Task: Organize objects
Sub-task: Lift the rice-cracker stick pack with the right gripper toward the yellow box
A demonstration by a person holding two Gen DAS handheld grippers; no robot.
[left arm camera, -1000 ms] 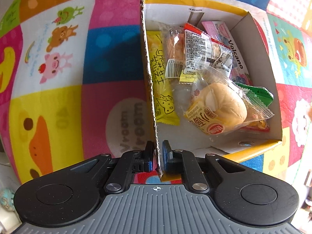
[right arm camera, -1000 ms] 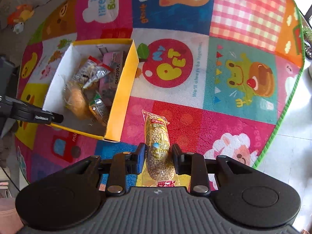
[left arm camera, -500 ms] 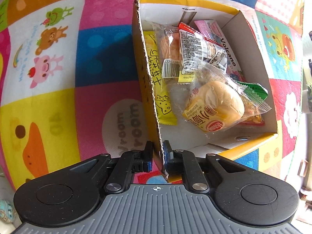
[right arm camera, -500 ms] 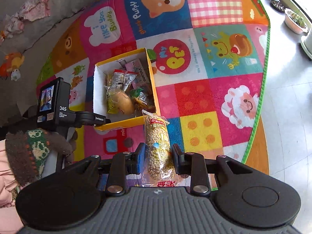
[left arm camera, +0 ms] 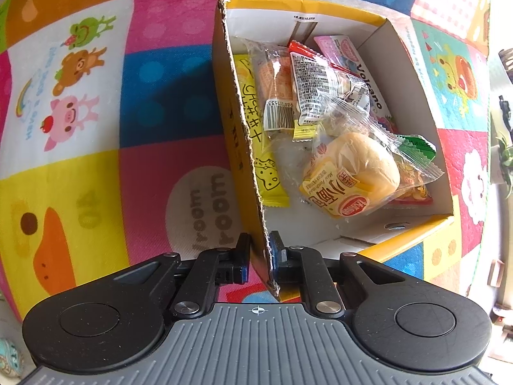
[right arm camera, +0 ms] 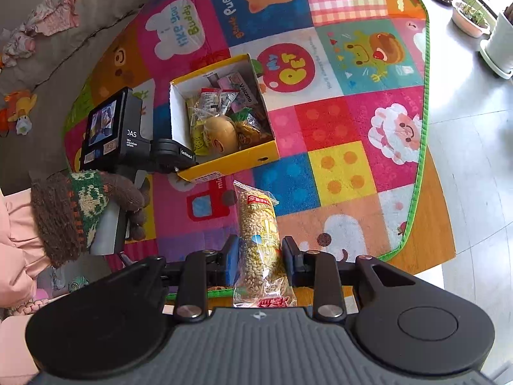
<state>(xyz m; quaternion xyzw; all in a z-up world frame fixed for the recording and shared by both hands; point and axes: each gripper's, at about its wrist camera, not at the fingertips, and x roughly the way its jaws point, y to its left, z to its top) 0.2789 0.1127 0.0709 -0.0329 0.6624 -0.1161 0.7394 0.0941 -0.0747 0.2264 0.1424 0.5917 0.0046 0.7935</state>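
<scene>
Right now my left gripper (left arm camera: 259, 256) is nearly shut, pinching the near-left wall of the cardboard box (left arm camera: 247, 147); one pad outside, one inside. My right gripper (right arm camera: 260, 256) is squeezed on a clear bag of puffed grain (right arm camera: 259, 231), held lengthwise, top end sticking out toward 12 o'clock. Box with snack packets (right arm camera: 221, 118) sits on the play mat (right arm camera: 340, 173) at about 11 o'clock from my right gripper, well apart, below it.
</scene>
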